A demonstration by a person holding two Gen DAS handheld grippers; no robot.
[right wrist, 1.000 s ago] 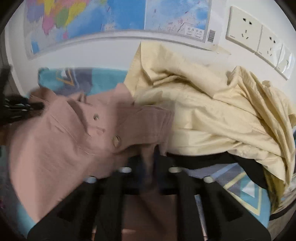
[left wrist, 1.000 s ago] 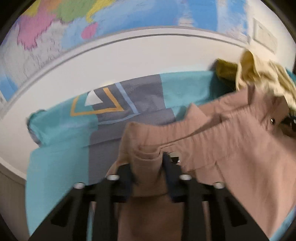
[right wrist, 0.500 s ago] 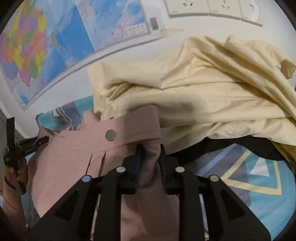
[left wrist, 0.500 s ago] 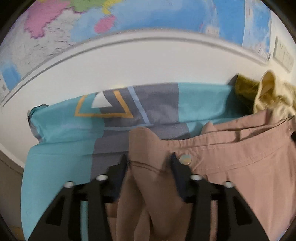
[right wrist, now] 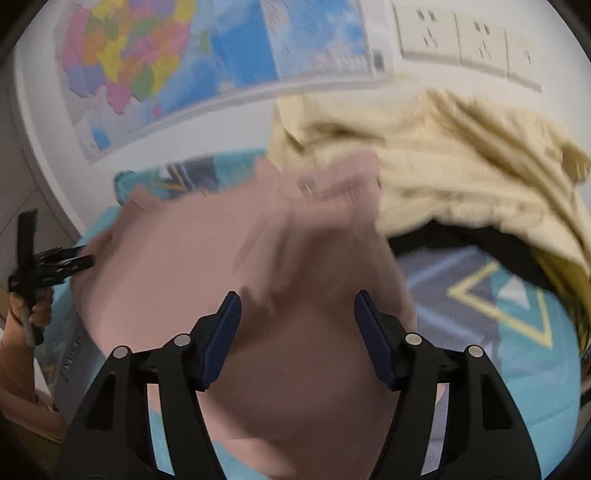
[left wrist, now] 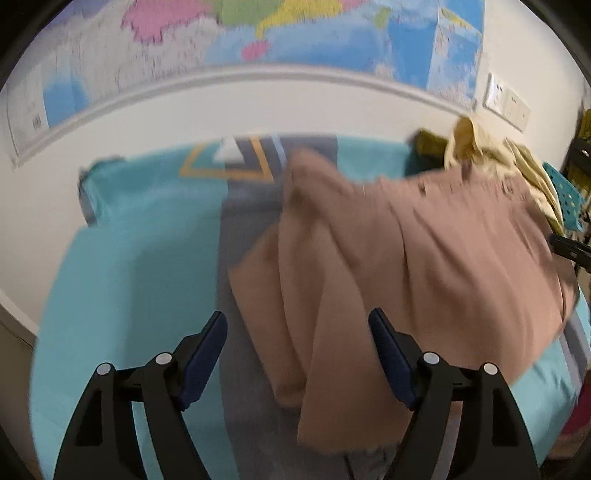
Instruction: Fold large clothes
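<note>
A dusty-pink garment (left wrist: pixel 424 258) with snap buttons lies spread on the teal and grey bedsheet (left wrist: pixel 140 258), blurred by motion. My left gripper (left wrist: pixel 297 325) hovers over its near left edge, jaws opening, and its pads touch no cloth. In the right wrist view the same pink garment (right wrist: pixel 236 280) fills the middle. My right gripper (right wrist: pixel 297 306) is above it with jaws opening, and the fabric lies loose below the pads. The left gripper (right wrist: pixel 74 260) shows at the far left of that view, held by a hand (right wrist: pixel 26 314).
A crumpled pale-yellow garment (right wrist: pixel 461 162) is heaped at the back right against the wall, over something black (right wrist: pixel 461 236). A map (left wrist: pixel 295 33) and wall sockets (right wrist: pixel 461 40) are on the wall behind. The sheet's left edge (left wrist: pixel 88 184) meets the wall.
Both grippers have opened and let go of the pink garment's waistband, which has dropped onto the sheet. Both have pulled back from it, and the left view now takes in more of the bed.
</note>
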